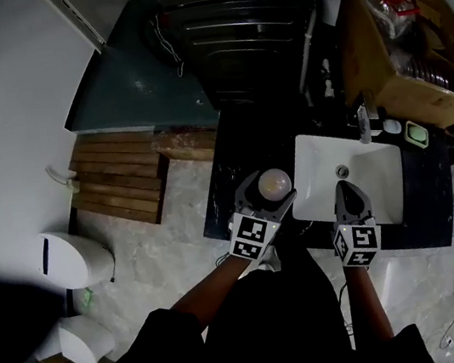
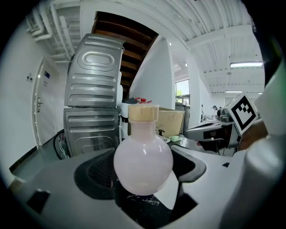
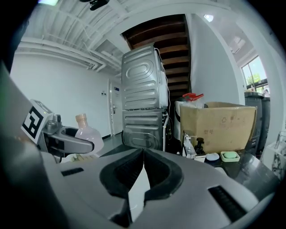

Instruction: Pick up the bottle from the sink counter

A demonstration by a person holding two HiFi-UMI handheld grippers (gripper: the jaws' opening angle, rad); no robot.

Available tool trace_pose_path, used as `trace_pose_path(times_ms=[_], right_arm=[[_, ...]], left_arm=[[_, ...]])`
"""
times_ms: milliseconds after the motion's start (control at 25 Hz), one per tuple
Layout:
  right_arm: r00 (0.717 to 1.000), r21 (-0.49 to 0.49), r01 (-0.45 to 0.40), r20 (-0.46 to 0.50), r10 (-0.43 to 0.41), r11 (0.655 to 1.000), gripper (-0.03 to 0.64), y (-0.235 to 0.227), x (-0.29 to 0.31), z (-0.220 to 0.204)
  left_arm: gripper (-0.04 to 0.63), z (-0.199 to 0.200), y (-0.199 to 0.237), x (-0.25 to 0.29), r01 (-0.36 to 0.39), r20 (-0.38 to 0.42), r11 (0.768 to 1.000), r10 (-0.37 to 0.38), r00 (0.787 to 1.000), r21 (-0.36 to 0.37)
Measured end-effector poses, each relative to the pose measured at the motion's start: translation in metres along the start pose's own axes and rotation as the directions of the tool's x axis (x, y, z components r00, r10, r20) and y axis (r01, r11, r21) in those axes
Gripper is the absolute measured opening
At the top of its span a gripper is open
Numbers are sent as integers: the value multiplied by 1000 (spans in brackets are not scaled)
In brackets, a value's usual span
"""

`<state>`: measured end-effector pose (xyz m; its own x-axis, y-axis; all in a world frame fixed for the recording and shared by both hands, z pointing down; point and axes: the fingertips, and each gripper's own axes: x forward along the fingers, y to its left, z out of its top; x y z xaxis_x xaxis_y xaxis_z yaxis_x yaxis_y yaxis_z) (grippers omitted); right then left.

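Note:
A round, pale pink bottle (image 2: 143,156) with a beige cap stands upright between the jaws of my left gripper (image 2: 145,174), which is shut on its belly. In the head view the bottle (image 1: 275,183) sits over the dark counter (image 1: 229,167), just left of the white sink (image 1: 383,189). My right gripper (image 1: 346,192) hovers over the sink's front part with its jaws shut and nothing in them. The right gripper view shows those closed jaws (image 3: 143,163), with the bottle (image 3: 88,133) off to the left in the other gripper.
A faucet (image 1: 363,122), a green soap dish (image 1: 416,134) and small items line the back of the sink. A cardboard box (image 1: 398,44) stands behind them, beside a stacked washer (image 1: 234,20). Left of the counter are a wooden slat mat (image 1: 119,177) and a toilet (image 1: 72,258).

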<state>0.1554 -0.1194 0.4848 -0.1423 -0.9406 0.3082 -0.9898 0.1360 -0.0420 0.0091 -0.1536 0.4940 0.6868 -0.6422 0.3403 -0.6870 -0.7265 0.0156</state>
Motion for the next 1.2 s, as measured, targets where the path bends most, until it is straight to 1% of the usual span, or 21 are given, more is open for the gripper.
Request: trace_pose_path(times_ms=[160,320,440,560,720,800,880,1000,1120,1200], right_arm=[[999,11,32,20,-33,999,38,1,-31,5],[998,4,49,31,-49,999,38,-1,-53,11],[999,-1,39,31,-39,999,38,-7,-62,14],[999,-20,4,35,-3,1000,38,-13,-64,19],[999,-12,-32,36,33,999,38,-30,-62,22],[999,-13,-28,30,29,1000,38,-44,-62,22],[999,-14,-31,30,32,999,38,-60,-61,24],[997,-20,-54,45,54,998,38,-82,-58,32],[996,-35,-66,62,68,997,38,-100,-53,39],[994,-46,-85,62,88,995,37,-108,-50,39]], left_arm=[[377,-2,-6,-24,13,16,1000,-13,1000,-23],[377,0,-11,-39,-2,40,999,4,999,-40],[377,1,-18,-42,-13,43,998,16,999,-60],[377,8,-24,-40,-25,58,997,29,998,-70],[377,17,-27,-28,-73,62,994,78,995,-81],[377,18,-30,-21,-105,50,993,108,993,-57],[377,25,-35,-13,-130,57,991,131,990,-30],[377,38,-41,-2,-163,73,985,168,983,-62],[377,42,-43,9,-206,81,973,215,973,-105],[377,43,-46,16,-222,80,969,232,970,-112]])
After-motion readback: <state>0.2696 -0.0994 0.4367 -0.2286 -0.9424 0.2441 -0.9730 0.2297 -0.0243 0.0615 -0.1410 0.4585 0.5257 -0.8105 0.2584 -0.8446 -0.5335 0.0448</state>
